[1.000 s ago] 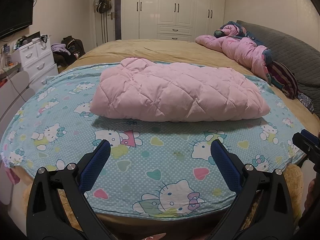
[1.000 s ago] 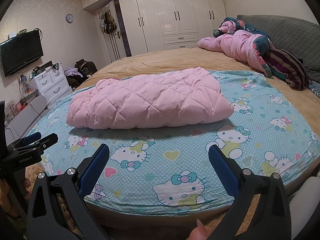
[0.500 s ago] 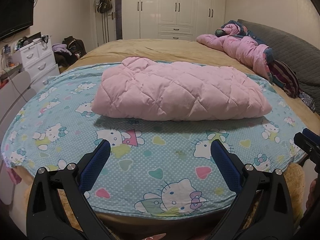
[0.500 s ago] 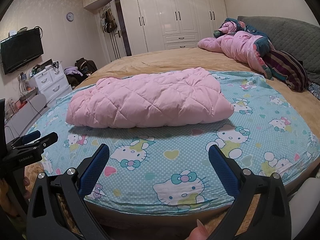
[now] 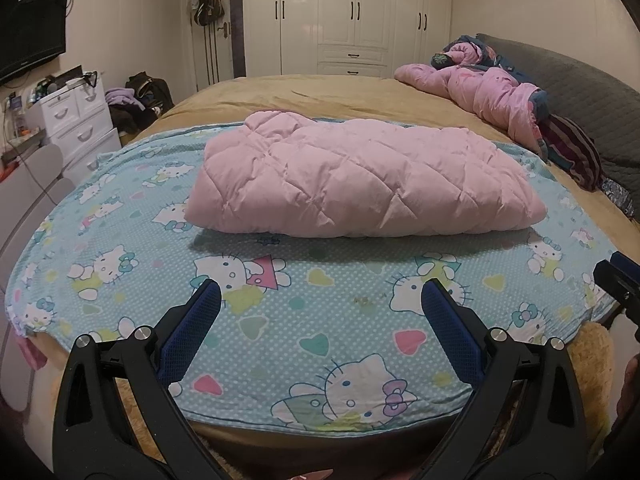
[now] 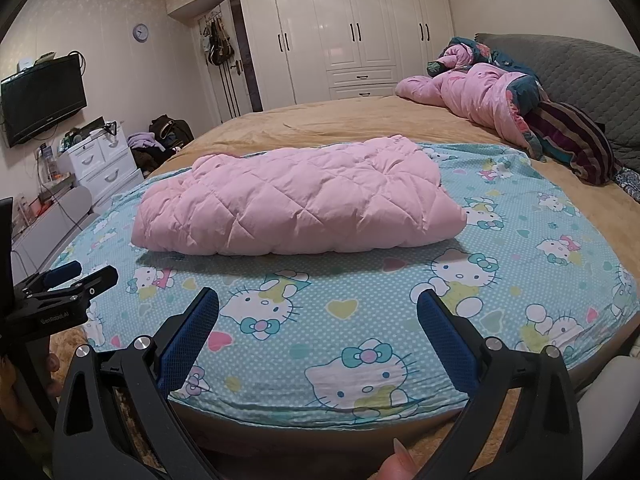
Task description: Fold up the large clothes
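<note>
Garment: the pink quilted down coat (image 5: 360,184), folded into a puffy oblong bundle, lies on the turquoise cartoon-cat cotton sheet (image 5: 280,320) spread over the near end of the bed, well apart from both of my tools.
Long axis: left to right across my view, fold edge towards me.
Left gripper (image 5: 320,312): black frame, blue pads spread wide, holding nothing; the coat is straight ahead and farther in, its left end nearer this side.
Right gripper (image 6: 318,314): likewise spread wide and empty; the coat lies ahead and a little left, its right end (image 6: 448,208) nearest this tool.
Progress: I judge the fold done or nearly so.
Change: against half a second and a second ago, almost none; the coat has not shifted and both tools hover where they were, still open.
Far: a crumpled pink floral duvet (image 6: 476,96) by the grey headboard.
</note>
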The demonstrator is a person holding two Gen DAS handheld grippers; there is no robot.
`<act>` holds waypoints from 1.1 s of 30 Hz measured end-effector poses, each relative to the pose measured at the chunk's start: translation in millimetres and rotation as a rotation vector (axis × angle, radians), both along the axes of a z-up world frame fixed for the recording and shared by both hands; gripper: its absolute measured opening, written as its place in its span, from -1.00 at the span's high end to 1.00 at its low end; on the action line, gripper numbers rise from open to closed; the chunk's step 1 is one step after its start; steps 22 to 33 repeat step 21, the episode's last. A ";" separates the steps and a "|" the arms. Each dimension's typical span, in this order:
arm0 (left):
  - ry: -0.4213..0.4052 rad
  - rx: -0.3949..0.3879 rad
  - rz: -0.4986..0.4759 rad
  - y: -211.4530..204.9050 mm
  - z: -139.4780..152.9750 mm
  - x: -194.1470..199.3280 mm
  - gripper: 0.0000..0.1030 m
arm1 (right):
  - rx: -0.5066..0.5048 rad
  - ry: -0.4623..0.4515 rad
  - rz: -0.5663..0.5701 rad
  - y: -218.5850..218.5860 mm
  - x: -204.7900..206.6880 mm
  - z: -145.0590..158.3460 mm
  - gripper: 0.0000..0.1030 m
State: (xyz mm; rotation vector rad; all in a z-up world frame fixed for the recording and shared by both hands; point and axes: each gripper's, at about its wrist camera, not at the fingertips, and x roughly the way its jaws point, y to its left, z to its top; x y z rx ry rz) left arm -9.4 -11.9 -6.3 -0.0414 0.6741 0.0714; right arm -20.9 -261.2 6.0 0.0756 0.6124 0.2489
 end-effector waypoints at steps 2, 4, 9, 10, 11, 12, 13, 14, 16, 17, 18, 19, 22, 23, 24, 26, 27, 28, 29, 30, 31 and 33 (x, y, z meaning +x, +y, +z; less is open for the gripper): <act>0.004 0.003 0.001 -1.6 -0.6 1.2 -0.82 | 0.000 0.000 -0.003 -1.5 1.0 0.2 -0.92; 0.010 0.005 -0.002 -0.4 -2.2 1.4 -0.82 | -0.001 0.001 -0.007 -1.8 0.8 0.0 -0.92; 0.017 -0.001 -0.021 2.3 -5.7 2.9 -0.82 | -0.002 0.009 -0.012 -2.7 2.8 -0.8 -0.92; 0.018 -0.002 -0.020 1.1 -5.3 3.6 -0.82 | -0.003 0.010 -0.013 -2.8 3.3 -1.1 -0.92; 0.020 -0.005 -0.015 3.5 -5.9 3.8 -0.82 | -0.004 0.012 -0.014 -3.0 3.9 -1.2 -0.92; 0.024 -0.012 -0.012 7.2 -6.9 5.0 -0.82 | -0.005 0.015 -0.020 -3.8 4.8 -1.7 -0.92; 0.033 -0.021 -0.008 10.4 -8.0 7.0 -0.82 | -0.001 0.018 -0.026 -5.8 5.4 -2.2 -0.92; 0.040 -0.028 -0.004 12.4 -8.9 10.3 -0.82 | 0.008 0.024 -0.034 -9.4 6.3 -3.1 -0.92; 0.069 -0.062 0.020 30.6 -12.3 18.9 -0.82 | 0.038 0.034 -0.076 -22.5 8.0 -5.5 -0.92; 0.083 -0.076 0.038 42.8 -13.2 25.7 -0.82 | 0.055 0.043 -0.109 -34.0 9.6 -8.0 -0.92; 0.096 -0.093 0.068 66.4 -13.6 35.1 -0.82 | 0.061 0.056 -0.178 -53.5 11.3 -11.9 -0.92; 0.103 -0.106 0.095 86.0 -13.4 43.2 -0.82 | 0.066 0.067 -0.248 -73.7 11.9 -16.2 -0.92; 0.120 -0.120 0.213 149.4 -14.0 63.8 -0.82 | 0.061 0.094 -0.444 -132.2 8.3 -28.7 -0.92; 0.120 -0.120 0.213 149.4 -14.0 63.8 -0.82 | 0.061 0.094 -0.444 -132.2 8.3 -28.7 -0.92; 0.120 -0.120 0.213 149.4 -14.0 63.8 -0.82 | 0.061 0.094 -0.444 -132.2 8.3 -28.7 -0.92; 0.120 -0.120 0.213 149.4 -14.0 63.8 -0.82 | 0.061 0.094 -0.444 -132.2 8.3 -28.7 -0.92; 0.120 -0.120 0.213 149.4 -14.0 63.8 -0.82 | 0.061 0.094 -0.444 -132.2 8.3 -28.7 -0.92; 0.120 -0.120 0.213 149.4 -14.0 63.8 -0.82 | 0.061 0.094 -0.444 -132.2 8.3 -28.7 -0.92; 0.120 -0.120 0.213 149.4 -14.0 63.8 -0.82 | 0.061 0.094 -0.444 -132.2 8.3 -28.7 -0.92; 0.120 -0.120 0.213 149.4 -14.0 63.8 -0.82 | 0.061 0.094 -0.444 -132.2 8.3 -28.7 -0.92; 0.120 -0.120 0.213 149.4 -14.0 63.8 -0.82 | 0.061 0.094 -0.444 -132.2 8.3 -28.7 -0.92; 0.120 -0.120 0.213 149.4 -14.0 63.8 -0.82 | 0.061 0.094 -0.444 -132.2 8.3 -28.7 -0.92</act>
